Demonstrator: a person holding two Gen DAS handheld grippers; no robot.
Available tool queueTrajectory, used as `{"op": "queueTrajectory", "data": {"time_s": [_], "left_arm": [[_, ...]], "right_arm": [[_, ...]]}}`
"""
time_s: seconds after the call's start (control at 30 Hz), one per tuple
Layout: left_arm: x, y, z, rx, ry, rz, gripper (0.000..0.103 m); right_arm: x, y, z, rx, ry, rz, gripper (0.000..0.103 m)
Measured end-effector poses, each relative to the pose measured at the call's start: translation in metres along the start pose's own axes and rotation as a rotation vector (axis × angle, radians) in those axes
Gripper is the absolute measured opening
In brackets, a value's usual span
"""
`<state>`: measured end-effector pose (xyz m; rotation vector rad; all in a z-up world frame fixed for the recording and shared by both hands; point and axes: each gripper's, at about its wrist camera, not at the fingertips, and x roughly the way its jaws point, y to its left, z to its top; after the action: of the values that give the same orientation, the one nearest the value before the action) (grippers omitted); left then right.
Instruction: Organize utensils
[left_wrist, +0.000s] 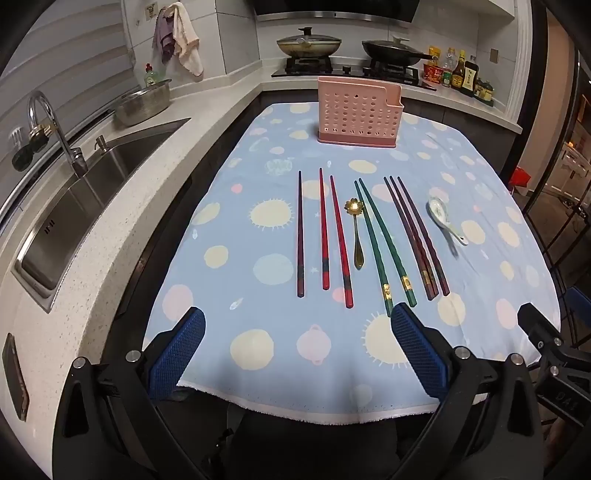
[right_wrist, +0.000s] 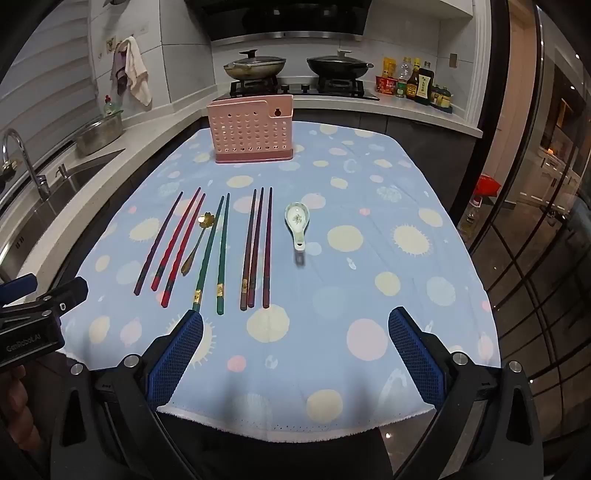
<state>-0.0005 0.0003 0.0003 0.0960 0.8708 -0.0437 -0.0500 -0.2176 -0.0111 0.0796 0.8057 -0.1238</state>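
On a blue dotted tablecloth (left_wrist: 280, 354) (right_wrist: 332, 295) lie several chopsticks in a row: a dark one (left_wrist: 300, 236), two red ones (left_wrist: 332, 236) (right_wrist: 177, 247), two green ones (left_wrist: 384, 243) (right_wrist: 214, 254) and three dark brown ones (left_wrist: 417, 240) (right_wrist: 256, 251). A gold spoon (left_wrist: 357, 236) (right_wrist: 194, 243) lies between the red and green ones. A white ceramic spoon (left_wrist: 445, 219) (right_wrist: 298, 225) lies to the right. A pink perforated utensil holder (left_wrist: 360, 112) (right_wrist: 251, 129) stands at the far edge. My left gripper (left_wrist: 299, 325) and right gripper (right_wrist: 295, 325) hover open above the near edge, holding nothing.
A steel sink (left_wrist: 85, 206) with a tap (left_wrist: 55, 129) lies to the left, a metal bowl (left_wrist: 144, 105) behind it. Two lidded pans (left_wrist: 308, 44) (right_wrist: 338, 64) sit on the stove beyond, with sauce bottles (left_wrist: 461, 72) at the right. A phone (left_wrist: 14, 376) lies on the counter.
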Motion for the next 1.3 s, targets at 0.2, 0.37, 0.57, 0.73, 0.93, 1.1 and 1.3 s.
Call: {"op": "queueTrajectory", "data": {"time_s": [0.2, 0.37, 0.57, 0.73, 0.93, 1.1, 1.3], "left_arm": [[-0.0037, -0.003, -0.0045, -0.003, 0.002, 0.007, 0.096], [0.0025, -0.0054, -0.002, -0.004, 0.019, 0.003, 0.096], [0.0015, -0.003, -0.0011, 0.004, 0.016, 0.003, 0.096], [0.0012, -0.0036, -0.0012, 0.008, 0.012, 0.002, 0.096], [0.0004, -0.0062, -0.0022, 0.012, 0.007, 0.003, 0.096], [-0.0011, -0.0034, -0.0017, 0.009, 0.006, 0.002, 0.096], [-0.0014, -0.0037, -0.0014, 0.01, 0.006, 0.001, 0.096]], "right_arm": [[0.0001, 0.0004, -0.0002, -0.006, 0.001, 0.001, 0.096], [-0.0024, 0.0005, 0.0027, -0.018, -0.002, 0.001, 0.096], [-0.0026, 0.0028, 0.0025, -0.013, 0.001, -0.002, 0.096], [-0.0012, 0.0015, -0.0004, -0.015, -0.006, 0.001, 0.096], [-0.0051, 0.0019, 0.0019, -0.016, -0.008, 0.002, 0.096], [-0.0044, 0.002, 0.0012, -0.016, -0.008, 0.002, 0.096], [-0.0056, 0.002, 0.0017, -0.018, -0.01, 0.003, 0.096]]}}
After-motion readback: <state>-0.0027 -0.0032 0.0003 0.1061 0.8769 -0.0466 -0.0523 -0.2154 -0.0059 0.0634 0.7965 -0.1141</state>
